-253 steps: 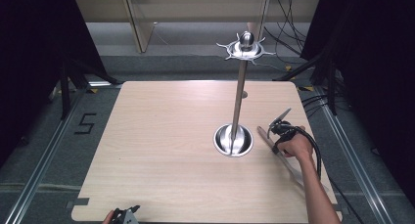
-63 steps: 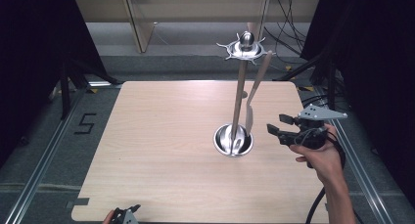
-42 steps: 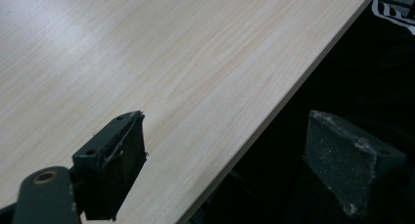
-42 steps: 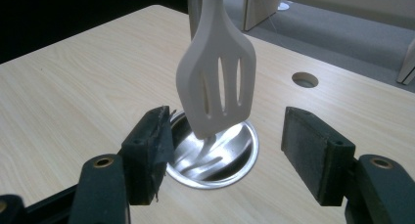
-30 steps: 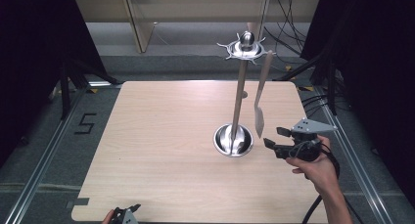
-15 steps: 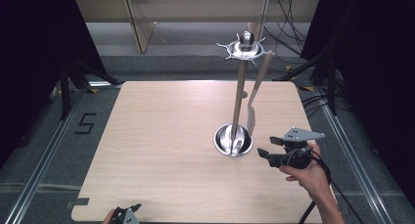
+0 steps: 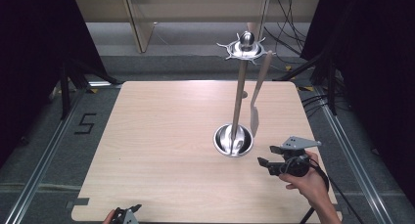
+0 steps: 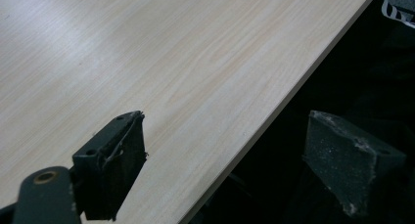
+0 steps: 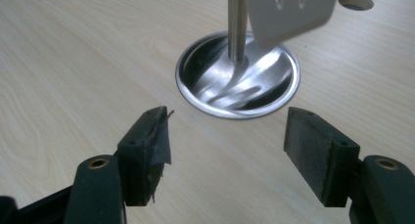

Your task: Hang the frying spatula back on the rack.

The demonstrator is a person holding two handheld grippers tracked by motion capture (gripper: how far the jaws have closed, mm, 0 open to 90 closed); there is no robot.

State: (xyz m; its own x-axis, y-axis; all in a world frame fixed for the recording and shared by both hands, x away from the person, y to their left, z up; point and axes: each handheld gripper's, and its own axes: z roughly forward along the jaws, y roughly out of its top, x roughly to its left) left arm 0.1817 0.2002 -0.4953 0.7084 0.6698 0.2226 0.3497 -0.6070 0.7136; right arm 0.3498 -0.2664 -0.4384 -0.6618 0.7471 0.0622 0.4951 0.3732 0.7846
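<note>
Here both the right gripper (image 7: 268,155) and left gripper (image 8: 225,160) gape wide, beside the stand (image 7: 234,141).

A single dark numeral "5" (image 7: 84,123) is marked on the grey floor at the left of the high view, just beside the counter's (image 7: 161,155) left edge. Nothing else is legible.

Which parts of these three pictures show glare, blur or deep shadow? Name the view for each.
High view: soft glare on the far part of the table, near-black surroundings at both sides. Right gripper view: bright streaked reflections in the round steel base; the white slotted spatula at the top is soft. Left gripper view: pale sheen at upper left, black beyond the table's edge; the near jaws are slightly soft.
</note>
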